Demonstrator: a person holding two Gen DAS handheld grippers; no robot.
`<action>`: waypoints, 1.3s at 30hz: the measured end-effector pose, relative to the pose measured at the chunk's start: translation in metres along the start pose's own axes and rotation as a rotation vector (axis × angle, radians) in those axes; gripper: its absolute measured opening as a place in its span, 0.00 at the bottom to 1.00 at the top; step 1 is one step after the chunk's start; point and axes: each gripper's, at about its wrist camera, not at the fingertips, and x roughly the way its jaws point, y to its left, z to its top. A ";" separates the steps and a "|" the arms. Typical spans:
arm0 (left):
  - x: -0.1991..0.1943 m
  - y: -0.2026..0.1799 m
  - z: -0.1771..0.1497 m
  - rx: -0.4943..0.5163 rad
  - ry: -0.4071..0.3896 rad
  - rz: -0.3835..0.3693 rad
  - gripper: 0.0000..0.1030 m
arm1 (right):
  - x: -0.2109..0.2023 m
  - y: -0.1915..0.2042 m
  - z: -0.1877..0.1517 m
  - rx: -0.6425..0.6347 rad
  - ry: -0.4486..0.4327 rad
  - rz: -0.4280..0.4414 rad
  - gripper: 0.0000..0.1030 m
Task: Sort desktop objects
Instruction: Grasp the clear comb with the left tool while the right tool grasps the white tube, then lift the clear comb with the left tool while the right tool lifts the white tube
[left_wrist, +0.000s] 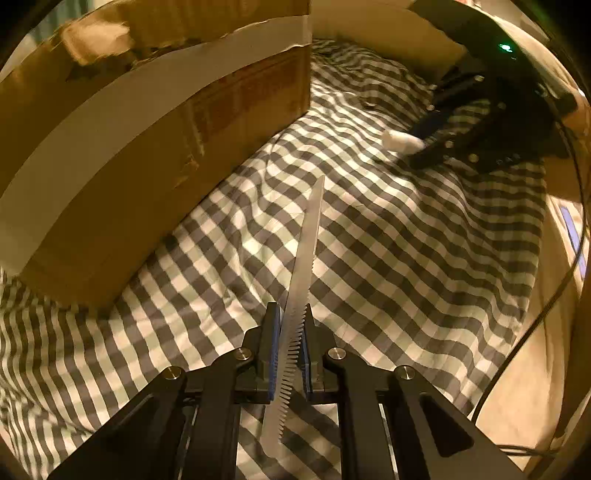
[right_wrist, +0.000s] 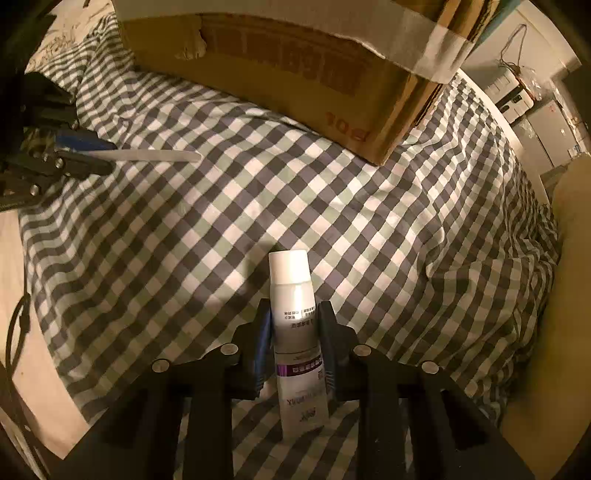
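— Nearest, the left gripper (left_wrist: 291, 332) had clamped a thin toothed comb (left_wrist: 308, 236) above the checked cloth (left_wrist: 406, 258). Stiff?
— Light, slippery. The right gripper (right_wrist: 295, 325) pinched a smooth bottle (right_wrist: 295, 314) mid-body, near the cardboard box (right_wrist: 295, 74).

The box (right_wrist: 295, 74) carries rows of red print too blurred to read, and near its lower corner red figures that look like "108" upside down. The tube (right_wrist: 299, 332) bears a purple band and inverted small print, none legible.
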 end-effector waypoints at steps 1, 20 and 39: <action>0.000 0.001 0.000 -0.022 0.006 -0.001 0.10 | -0.002 0.000 -0.001 0.012 -0.002 -0.001 0.23; 0.005 0.000 -0.023 -0.615 -0.064 -0.027 0.10 | 0.000 0.056 -0.009 0.348 0.002 0.220 0.25; 0.014 -0.042 -0.002 -0.383 -0.089 -0.077 0.95 | -0.015 0.080 -0.019 0.333 -0.035 0.170 0.27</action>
